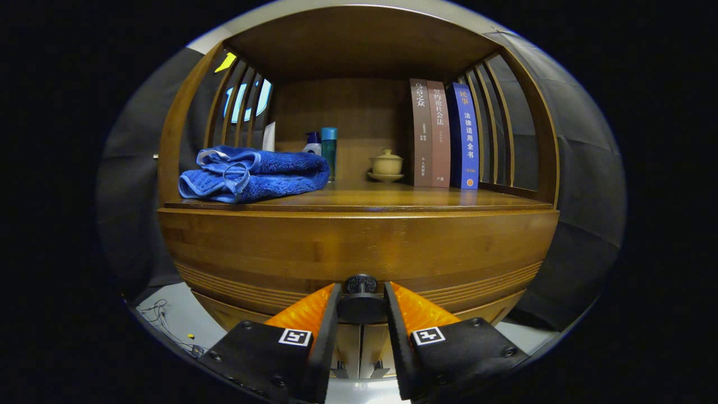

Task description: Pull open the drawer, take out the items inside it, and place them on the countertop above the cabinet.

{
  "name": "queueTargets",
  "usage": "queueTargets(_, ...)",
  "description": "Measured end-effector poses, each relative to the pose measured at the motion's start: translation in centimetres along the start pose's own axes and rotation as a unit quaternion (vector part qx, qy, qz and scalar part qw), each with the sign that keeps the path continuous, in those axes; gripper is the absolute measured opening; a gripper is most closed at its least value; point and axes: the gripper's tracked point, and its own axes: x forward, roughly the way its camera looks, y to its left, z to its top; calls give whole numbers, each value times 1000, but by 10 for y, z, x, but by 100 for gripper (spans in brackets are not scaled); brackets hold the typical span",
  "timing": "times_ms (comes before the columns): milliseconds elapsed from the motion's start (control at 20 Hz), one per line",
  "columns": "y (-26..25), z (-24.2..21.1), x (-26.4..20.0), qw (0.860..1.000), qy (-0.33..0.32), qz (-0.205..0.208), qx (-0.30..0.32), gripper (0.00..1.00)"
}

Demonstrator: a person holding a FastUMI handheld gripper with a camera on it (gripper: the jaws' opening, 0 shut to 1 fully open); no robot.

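While the gripper (362,306) sits low against the wooden cabinet (359,247), its two fingers stand narrowly apart on either side of the dark round drawer knob (360,284); whether they actually press on it is hard to tell. The drawer front (291,280) looks closed, so whatever lies inside is hidden. Below the fingers the cabinet's lower part is cut off from sight.

Above the drawer, the countertop (392,197) is polished brown wood under an arched shelf with slatted sides. A folded blue towel (252,174) lies at its left front. Behind it stand a white bottle (313,145) with a blue top, partly hidden by the towel, and a teal-capped bottle (329,151). A small pale lidded cup (386,164) on a saucer sits near the middle, and three upright books (443,134), two brown and one blue, stand to its right. Their spines carry Chinese characters, too small to read with confidence. Pale floor (176,314) with some thin cables shows beside the cabinet.
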Motion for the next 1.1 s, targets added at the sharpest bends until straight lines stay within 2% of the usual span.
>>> queueTargets(50,-2,-3,6,1000,-1,0,4,43)
queueTargets(250,-1,-2,-5,1000,1,-2,-14,29)
queueTargets(900,-8,-20,-121,1000,21,4,14,29)
queueTargets(1100,-9,-27,-153,1000,26,8,5,28)
